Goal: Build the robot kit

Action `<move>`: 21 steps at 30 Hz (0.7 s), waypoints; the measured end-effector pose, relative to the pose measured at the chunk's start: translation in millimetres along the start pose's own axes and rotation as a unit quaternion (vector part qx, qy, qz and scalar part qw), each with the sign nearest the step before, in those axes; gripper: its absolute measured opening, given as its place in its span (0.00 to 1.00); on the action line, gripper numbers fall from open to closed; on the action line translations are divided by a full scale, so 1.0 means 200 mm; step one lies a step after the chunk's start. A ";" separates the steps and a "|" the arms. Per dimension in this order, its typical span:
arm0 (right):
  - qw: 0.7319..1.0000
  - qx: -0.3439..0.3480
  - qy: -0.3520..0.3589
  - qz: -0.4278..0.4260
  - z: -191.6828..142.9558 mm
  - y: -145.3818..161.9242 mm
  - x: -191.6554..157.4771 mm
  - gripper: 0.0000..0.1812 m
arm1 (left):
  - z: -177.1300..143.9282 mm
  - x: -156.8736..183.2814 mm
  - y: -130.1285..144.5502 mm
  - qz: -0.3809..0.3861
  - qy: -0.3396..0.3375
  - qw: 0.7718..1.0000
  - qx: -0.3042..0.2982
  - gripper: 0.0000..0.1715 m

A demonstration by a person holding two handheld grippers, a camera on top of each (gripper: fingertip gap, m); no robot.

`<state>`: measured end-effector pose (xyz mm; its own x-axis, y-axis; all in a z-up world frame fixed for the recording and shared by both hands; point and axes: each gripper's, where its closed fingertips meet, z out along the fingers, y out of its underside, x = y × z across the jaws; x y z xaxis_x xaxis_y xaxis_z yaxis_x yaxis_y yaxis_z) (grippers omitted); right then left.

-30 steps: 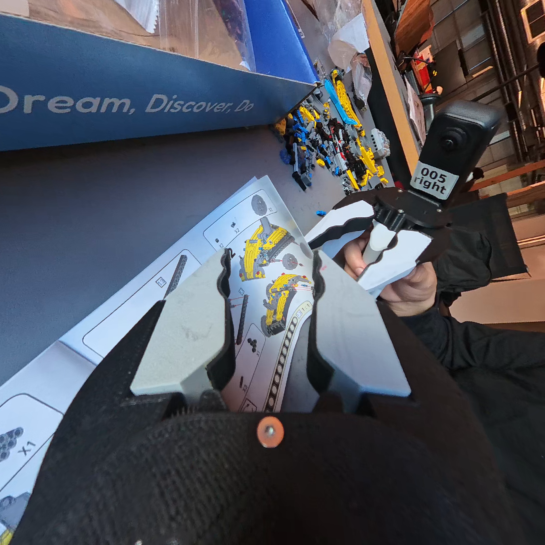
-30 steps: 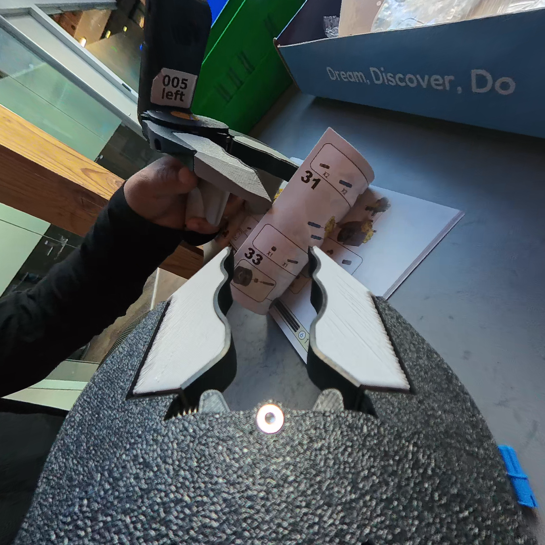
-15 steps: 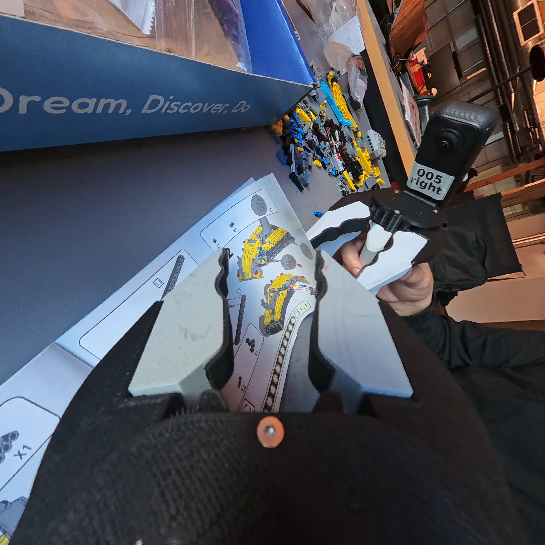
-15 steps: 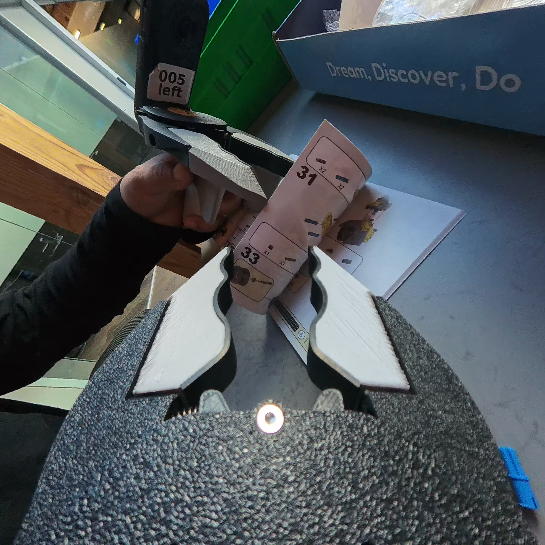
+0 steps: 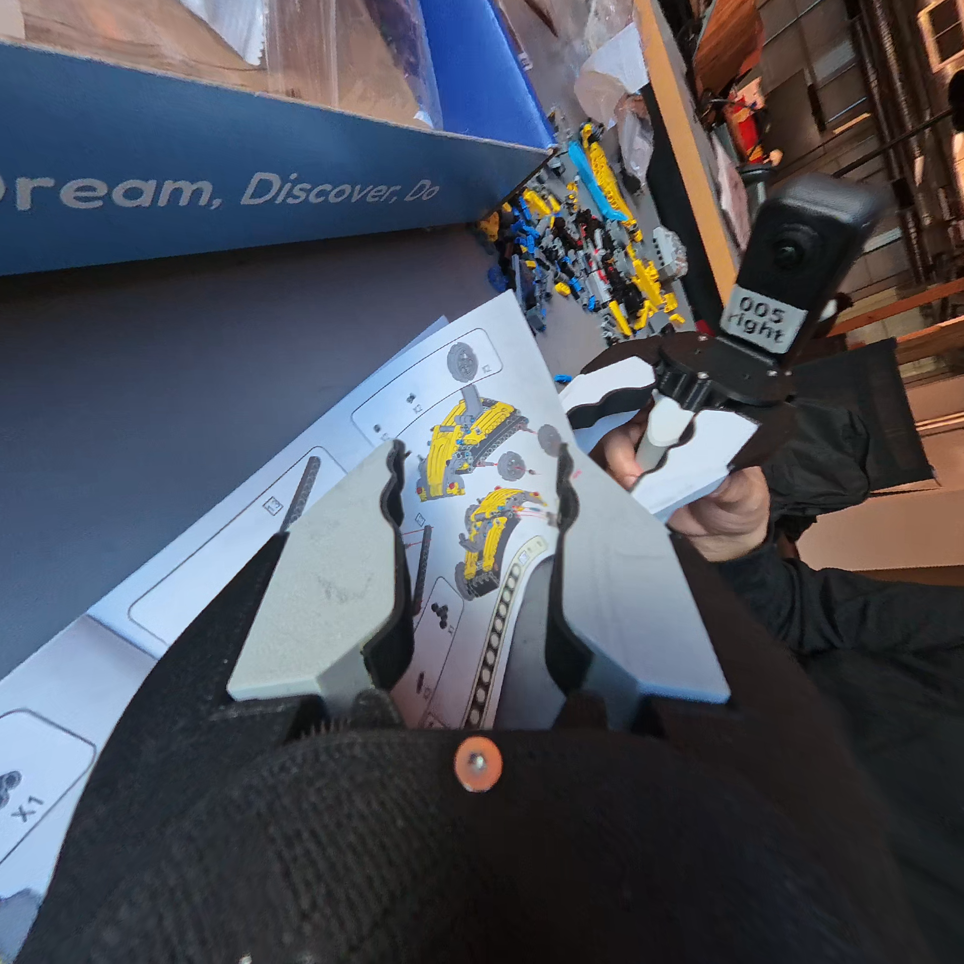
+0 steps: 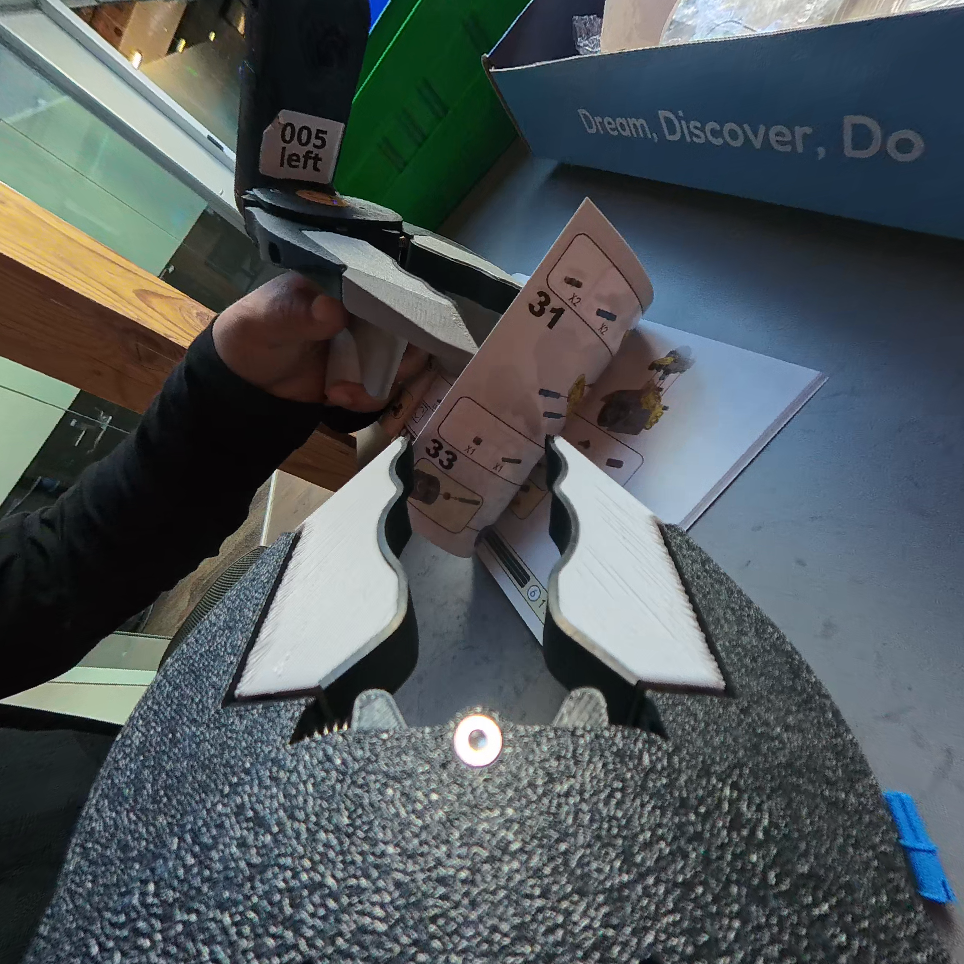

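Observation:
An open instruction booklet [image 5: 469, 396] with drawings of a yellow model lies on the dark grey table [image 5: 208, 365]. My left gripper [image 5: 479, 459] is open, and a lifted, curled page runs between its fingers. In the right wrist view the curled page [image 6: 527, 386] stands upright, leaning on the left gripper [image 6: 469, 313], above the flat booklet [image 6: 730, 417]. My right gripper [image 6: 477, 448] is open and empty, its tips just short of the curled page's lower edge. It also shows in the left wrist view [image 5: 605, 443], beside the booklet's right edge.
A large blue cardboard box [image 5: 208, 172] stands behind the booklet, also in the right wrist view [image 6: 730, 130]. A pile of yellow, blue and black bricks [image 5: 589, 271] lies at the box's corner. A loose blue brick [image 6: 918, 855] lies at the right. A green crate [image 6: 428, 104] and a wooden bench [image 6: 78, 302] stand at the left. Across from one pair of fingers to the other is roughly 5 cm.
The curled page has tipped slightly more upright against the left gripper. Both grippers stay open and have barely shifted.

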<state>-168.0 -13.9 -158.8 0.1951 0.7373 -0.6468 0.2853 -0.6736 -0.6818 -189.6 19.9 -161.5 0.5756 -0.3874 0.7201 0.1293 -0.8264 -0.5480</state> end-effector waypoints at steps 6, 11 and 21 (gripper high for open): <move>1.000 0.000 -0.002 -0.003 0.00 0.00 -0.01 0.28 | -0.04 0.12 -0.08 0.012 0.059 0.997 0.043 0.36; 1.000 -0.006 -0.021 -0.010 0.02 0.01 -0.05 0.28 | 0.02 0.15 -0.01 0.051 0.023 0.998 -0.002 0.15; 0.997 -0.012 -0.011 -0.081 0.02 0.03 -0.13 0.32 | -0.24 0.17 -0.12 0.056 0.015 0.995 0.082 0.00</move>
<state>-175.7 -37.9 -148.3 0.1239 0.8344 -0.5371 0.3342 -0.5447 -0.7691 -212.7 6.9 -103.8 0.5693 -0.4873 0.6621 0.1982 -0.7003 -0.6858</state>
